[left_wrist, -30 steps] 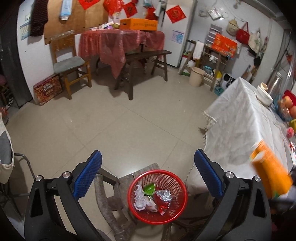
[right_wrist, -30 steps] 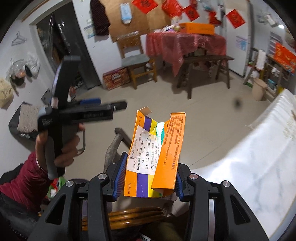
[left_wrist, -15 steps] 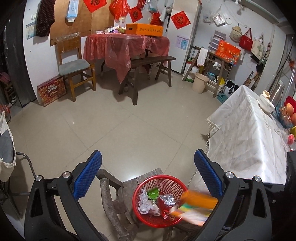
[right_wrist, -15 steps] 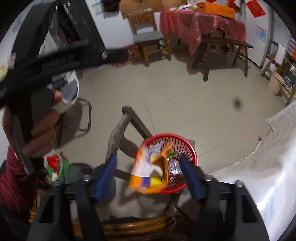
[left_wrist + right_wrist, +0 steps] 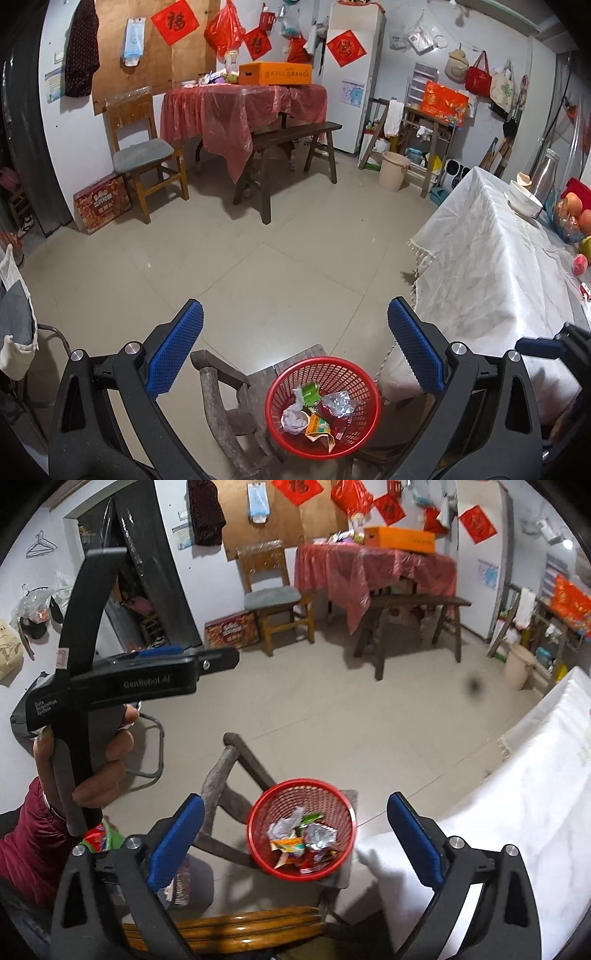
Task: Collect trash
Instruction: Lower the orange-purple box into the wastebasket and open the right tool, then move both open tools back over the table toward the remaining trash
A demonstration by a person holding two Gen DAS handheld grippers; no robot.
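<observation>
A red mesh basket [image 5: 365,384] [image 5: 258,812] stands on a wooden chair seat below both grippers. It holds several pieces of trash: the orange carton [image 5: 317,428] [image 5: 286,847], a foil blister pack [image 5: 338,400] [image 5: 319,836], crumpled white paper [image 5: 293,419] and a green wrapper [image 5: 310,391]. My left gripper [image 5: 295,350] is open and empty above the basket. My right gripper [image 5: 295,834] is open and empty above the basket. The left gripper's body, held in a hand, shows in the right wrist view [image 5: 147,679].
A table with a white cloth [image 5: 498,266] [image 5: 535,775] stands to the right, with bowls [image 5: 524,201] and fruit [image 5: 576,218] at its far side. The wooden chair's back [image 5: 216,402] [image 5: 229,760] rises left of the basket. A bench [image 5: 288,144], chair and red-covered table stand across the tiled floor.
My right gripper swung over the basket, opened and let go of the orange carton, which fell in. My left gripper stayed open above the basket.
</observation>
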